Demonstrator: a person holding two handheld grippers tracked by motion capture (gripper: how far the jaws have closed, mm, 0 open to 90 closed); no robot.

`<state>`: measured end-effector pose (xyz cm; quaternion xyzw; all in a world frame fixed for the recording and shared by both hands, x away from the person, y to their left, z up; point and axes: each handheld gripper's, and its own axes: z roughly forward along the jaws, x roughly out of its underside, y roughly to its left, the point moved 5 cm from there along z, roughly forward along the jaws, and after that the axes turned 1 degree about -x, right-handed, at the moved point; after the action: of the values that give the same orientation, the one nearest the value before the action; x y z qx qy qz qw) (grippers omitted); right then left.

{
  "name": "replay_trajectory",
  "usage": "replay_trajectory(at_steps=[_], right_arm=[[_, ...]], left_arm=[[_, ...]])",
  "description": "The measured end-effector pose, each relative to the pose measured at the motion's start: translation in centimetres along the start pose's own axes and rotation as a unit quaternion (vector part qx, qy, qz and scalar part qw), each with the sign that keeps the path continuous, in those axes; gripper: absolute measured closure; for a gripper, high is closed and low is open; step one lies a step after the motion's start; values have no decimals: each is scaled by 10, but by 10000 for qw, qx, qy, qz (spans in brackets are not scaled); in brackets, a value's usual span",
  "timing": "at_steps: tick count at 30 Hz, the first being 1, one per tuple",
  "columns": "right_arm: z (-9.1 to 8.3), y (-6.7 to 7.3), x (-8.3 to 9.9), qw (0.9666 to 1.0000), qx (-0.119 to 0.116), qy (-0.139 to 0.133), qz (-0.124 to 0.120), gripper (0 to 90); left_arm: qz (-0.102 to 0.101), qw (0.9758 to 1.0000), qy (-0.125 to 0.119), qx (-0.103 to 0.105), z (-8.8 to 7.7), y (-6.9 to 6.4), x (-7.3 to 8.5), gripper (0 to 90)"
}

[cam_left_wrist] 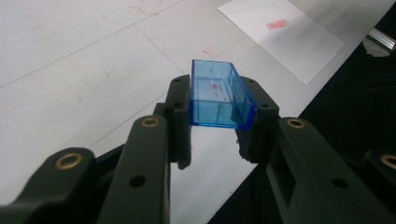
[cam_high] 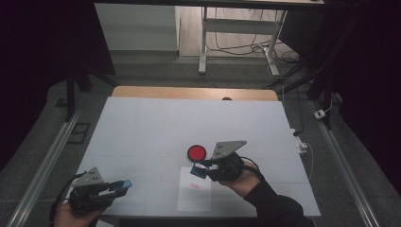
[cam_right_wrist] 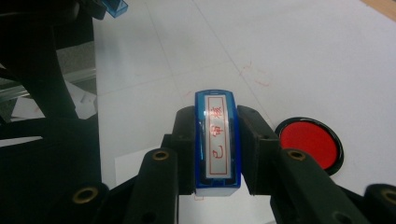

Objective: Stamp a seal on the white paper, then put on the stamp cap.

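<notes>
The right claw (cam_right_wrist: 217, 154) grips the blue rectangular plastic stamp (cam_right_wrist: 218, 144) above the white paper sheet (cam_high: 194, 189), just at 6 o'clock from the round red ink pad (cam_high: 196, 152). Next, bring it down flat and press evenly. Its long axis runs along the jaws, toward 12 o'clock in the right gripper view. The left claw (cam_left_wrist: 219, 119) is closed on the clear blue plastic cap (cam_left_wrist: 218, 95).

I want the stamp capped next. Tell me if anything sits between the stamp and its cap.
Nothing visible does. The right gripper holds the stamp above the paper; the left gripper holds the blue cap off to the left. Bare table lies between them. The red ink pad sits farther back, out of the path.
</notes>
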<state>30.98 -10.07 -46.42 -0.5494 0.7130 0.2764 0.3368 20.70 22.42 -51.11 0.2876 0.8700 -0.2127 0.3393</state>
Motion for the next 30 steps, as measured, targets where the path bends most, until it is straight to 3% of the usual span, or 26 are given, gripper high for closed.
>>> replay_trajectory(at_steps=[19, 30], right_arm=[[-8, 3, -5, 9997, -17, -81, -210, 701], [-11, 2, -6, 9998, -24, -161, -118, 700]], left_arm=[[38, 10000, 41, 52, 1, -1, 0, 684], [94, 9997, -93, 186, 1, -3, -6, 684]])
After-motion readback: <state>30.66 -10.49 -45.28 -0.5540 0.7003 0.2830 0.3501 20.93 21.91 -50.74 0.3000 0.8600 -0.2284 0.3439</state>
